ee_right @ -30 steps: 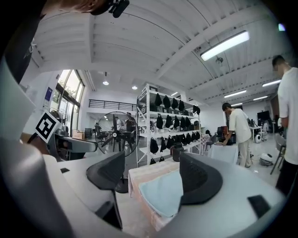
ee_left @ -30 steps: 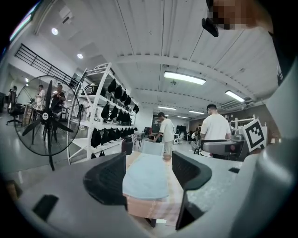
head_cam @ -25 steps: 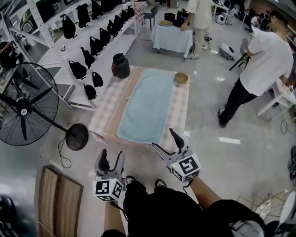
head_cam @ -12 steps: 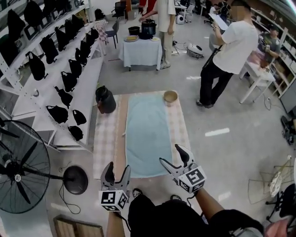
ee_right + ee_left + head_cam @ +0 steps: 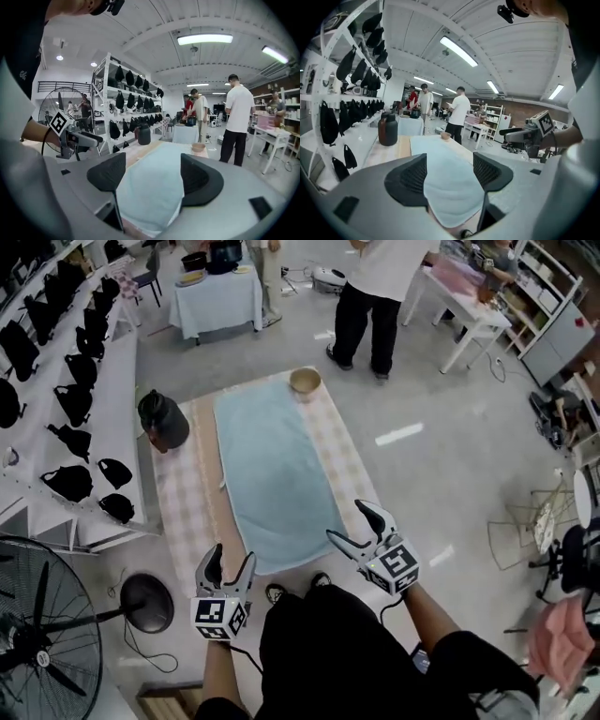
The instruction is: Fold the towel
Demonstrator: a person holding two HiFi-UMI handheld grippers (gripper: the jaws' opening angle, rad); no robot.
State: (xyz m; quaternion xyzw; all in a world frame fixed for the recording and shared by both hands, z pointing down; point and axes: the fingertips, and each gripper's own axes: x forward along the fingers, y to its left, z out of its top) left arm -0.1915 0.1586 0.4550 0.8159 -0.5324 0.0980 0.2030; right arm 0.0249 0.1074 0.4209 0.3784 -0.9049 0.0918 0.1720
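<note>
A light blue towel (image 5: 269, 468) lies spread flat and lengthwise on a low table with a checked cloth (image 5: 184, 512). Its near edge hangs close to the table's front end. My left gripper (image 5: 228, 563) hovers open, short of the table's near left corner, and holds nothing. My right gripper (image 5: 360, 524) is open too, off the near right corner, empty. The towel (image 5: 447, 180) fills the gap between the jaws in the left gripper view, and the towel (image 5: 152, 190) does the same in the right gripper view.
A dark jug (image 5: 162, 420) stands on the table's far left, a small bowl (image 5: 305, 382) at its far end. A person in a white shirt (image 5: 375, 296) stands beyond. White shelves with black bags (image 5: 70, 399) run along the left; a floor fan (image 5: 47, 634) is near left.
The head view has swung and moved closer to the table's near end; the towel now lies straight ahead. Both grippers stay open and empty, now nearer the towel's near edge.
</note>
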